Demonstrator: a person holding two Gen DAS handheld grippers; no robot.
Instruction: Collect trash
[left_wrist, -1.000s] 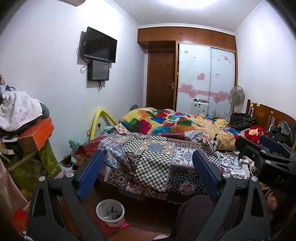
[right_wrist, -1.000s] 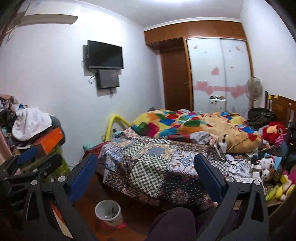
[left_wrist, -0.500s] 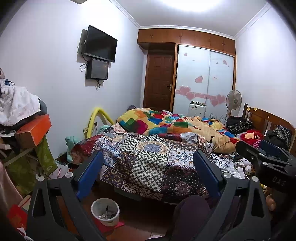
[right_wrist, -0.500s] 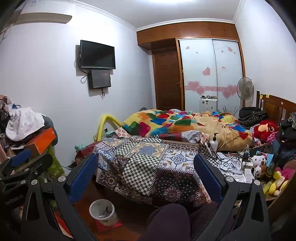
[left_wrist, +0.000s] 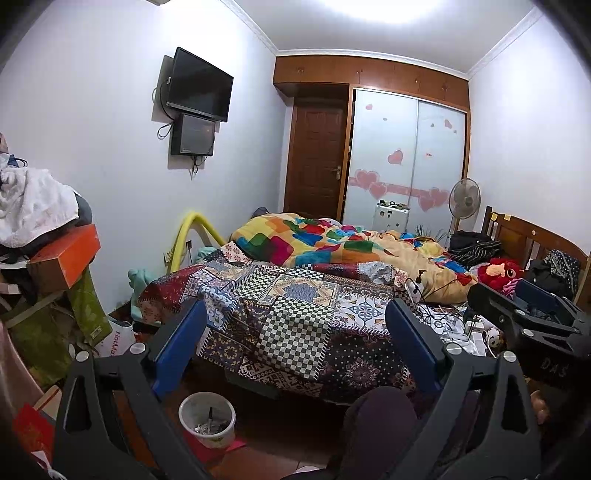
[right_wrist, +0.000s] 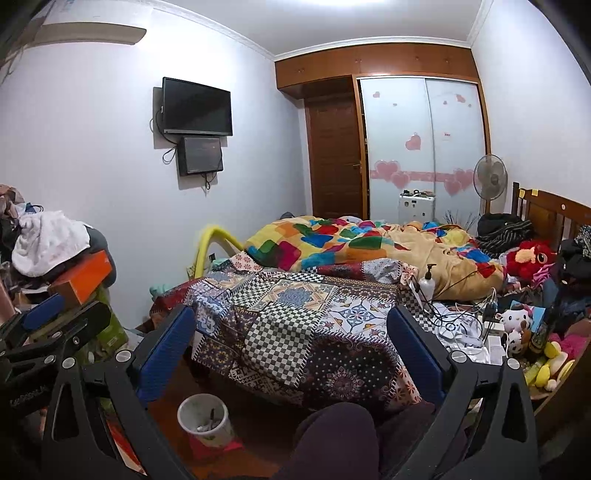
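I am at the very start of collecting trash, looking the bedroom over with nothing in hand. My left gripper (left_wrist: 293, 343) has its 2 blue fingers (left_wrist: 181, 343) spread wide with only air between them, and my right gripper (right_wrist: 291, 343) is spread just as wide and just as empty. The one clear home for rubbish is the white bin (left_wrist: 207, 417) on the floor, low and just inside my left gripper's left-hand finger, close under the edge of the bed (left_wrist: 295, 314); it already holds a few scraps and what looks like a pen. From the right gripper the same bin (right_wrist: 205, 417) sits low and to the left too. I cannot pick out a definite piece of trash yet; the likeliest spot seems the jumble of cables and small things (right_wrist: 465, 328) on the bed beyond my right-hand finger, beside the pump bottle (right_wrist: 428, 282). My next move, I judge, is to lower 1 gripper toward a loose scrap, line both fingers on either side of it and close. Compared with 1 second ago, both views sit a little further back, so more of the floor and more of the bin's rim show; the fingers are as wide apart as they were.
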